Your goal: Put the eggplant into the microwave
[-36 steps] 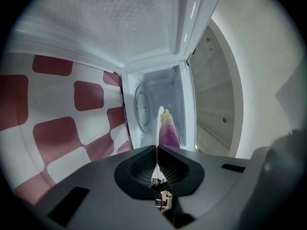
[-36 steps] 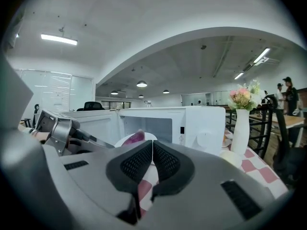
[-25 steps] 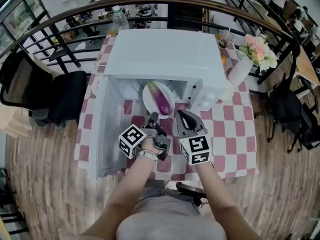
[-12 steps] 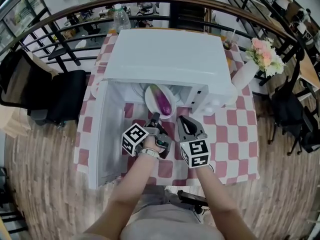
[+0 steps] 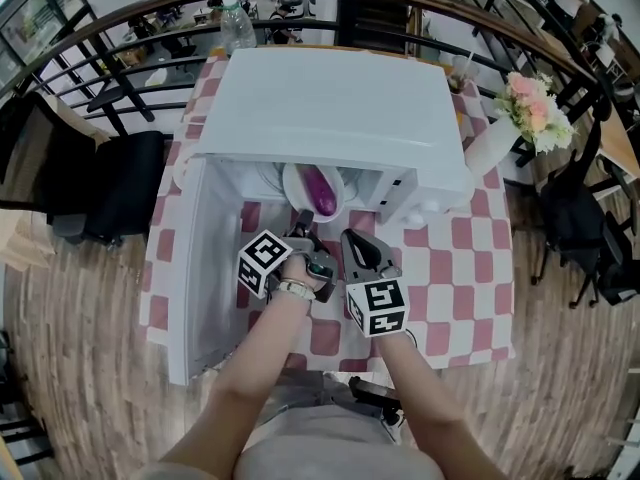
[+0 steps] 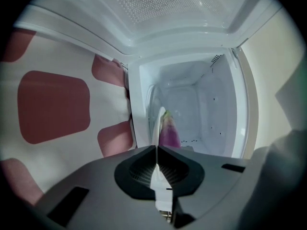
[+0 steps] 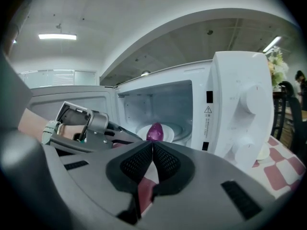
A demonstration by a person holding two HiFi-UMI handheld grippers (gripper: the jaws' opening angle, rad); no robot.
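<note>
Insert step, looks nearly done. Left claw [image 6: 157, 148] clamped on plate [image 6: 157, 122] rim; eggplant [image 6: 169, 133] on plate just ahead of claw, in microwave [image 6: 216, 95] mouth. Right claw [image 7: 152, 146] pinched together, empty. Next: push plate in, let go w/o tipping.

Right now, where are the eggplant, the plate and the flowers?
eggplant [image 5: 322, 190]: head view, its purple middle.
plate [image 5: 290, 190]: head view, left rim.
flowers [image 5: 527, 93]: head view, pink blossoms.

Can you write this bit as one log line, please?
left gripper: shut on plate | plate: carries eggplant, partly inside open microwave | right gripper: shut, empty
</note>
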